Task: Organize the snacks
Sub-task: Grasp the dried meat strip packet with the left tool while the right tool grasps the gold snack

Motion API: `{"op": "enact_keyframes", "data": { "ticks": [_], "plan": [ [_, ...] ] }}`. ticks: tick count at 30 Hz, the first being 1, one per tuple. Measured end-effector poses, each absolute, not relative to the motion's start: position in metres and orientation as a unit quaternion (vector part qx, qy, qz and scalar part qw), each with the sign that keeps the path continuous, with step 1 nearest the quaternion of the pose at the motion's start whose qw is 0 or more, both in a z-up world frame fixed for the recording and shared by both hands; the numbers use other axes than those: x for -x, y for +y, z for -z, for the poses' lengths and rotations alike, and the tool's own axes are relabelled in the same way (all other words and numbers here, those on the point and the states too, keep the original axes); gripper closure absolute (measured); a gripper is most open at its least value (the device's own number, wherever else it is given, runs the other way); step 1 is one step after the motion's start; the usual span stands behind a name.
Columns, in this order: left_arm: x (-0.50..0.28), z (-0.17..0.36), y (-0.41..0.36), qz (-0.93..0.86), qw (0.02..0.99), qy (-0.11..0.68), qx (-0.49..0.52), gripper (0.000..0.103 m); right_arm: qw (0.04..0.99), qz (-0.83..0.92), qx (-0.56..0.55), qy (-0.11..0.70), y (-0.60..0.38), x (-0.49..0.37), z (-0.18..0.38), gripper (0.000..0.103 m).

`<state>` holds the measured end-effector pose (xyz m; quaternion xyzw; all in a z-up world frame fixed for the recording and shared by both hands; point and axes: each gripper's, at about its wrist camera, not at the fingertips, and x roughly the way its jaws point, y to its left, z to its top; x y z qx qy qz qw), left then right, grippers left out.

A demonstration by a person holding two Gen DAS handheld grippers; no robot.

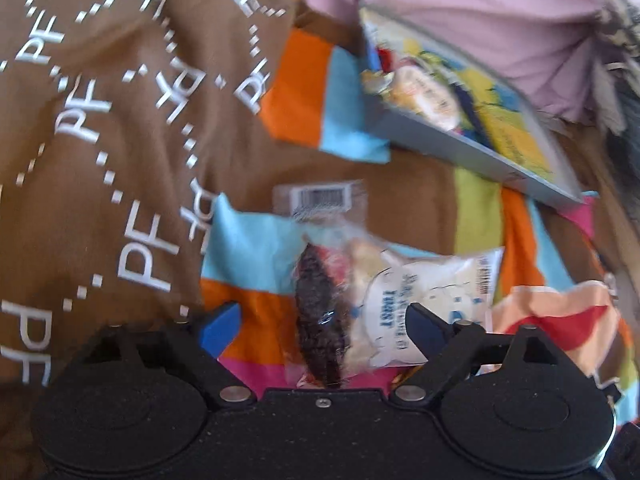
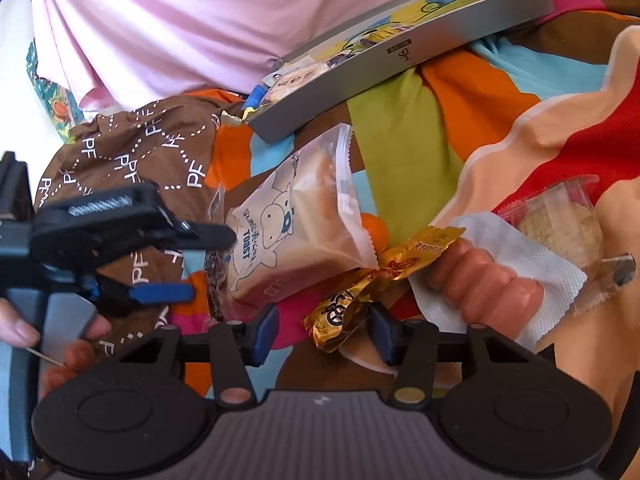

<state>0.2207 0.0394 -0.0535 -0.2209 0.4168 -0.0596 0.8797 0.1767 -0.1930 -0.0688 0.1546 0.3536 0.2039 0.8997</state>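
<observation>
A clear toast packet [image 1: 404,300] with a cow drawing lies on the colourful bedcover, with a dark brown snack [image 1: 320,320] in clear wrap beside it. My left gripper [image 1: 324,330] is open, its blue fingers on either side of these two. In the right wrist view the toast packet [image 2: 288,240] is at centre and the left gripper [image 2: 212,264] comes in from the left at the packet's edge. My right gripper [image 2: 325,334] is open, and a gold-wrapped snack [image 2: 348,312] lies between its fingers. A grey tray [image 2: 420,64] behind them holds several snacks.
A pink sausage [image 2: 480,284] lies on a white napkin [image 2: 536,256], with a round cracker packet [image 2: 560,220] to its right. A small orange item [image 2: 378,232] sits behind the toast. A person in a pink top [image 2: 160,20] sits behind the tray. A barcoded packet [image 1: 320,196] lies farther off.
</observation>
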Motion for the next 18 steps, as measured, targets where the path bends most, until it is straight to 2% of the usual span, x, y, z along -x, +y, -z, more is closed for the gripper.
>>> {"op": "enact_keyframes", "data": {
  "ticks": [7,12,18],
  "plan": [
    [-0.216,0.056,0.033,0.05,0.891,0.41,0.187,0.027,0.898,-0.205,-0.177,0.347,-0.198,-0.176,0.077,0.049],
    [-0.211,0.054,0.041,0.065,0.892,0.399,0.204,0.053,0.897,-0.203,-0.185,0.346,-0.2,-0.177,0.078,0.053],
    [-0.202,0.052,0.046,0.079,0.89,0.395,0.213,0.053,0.898,-0.195,-0.188,0.346,-0.203,-0.177,0.079,0.061]
  ]
}}
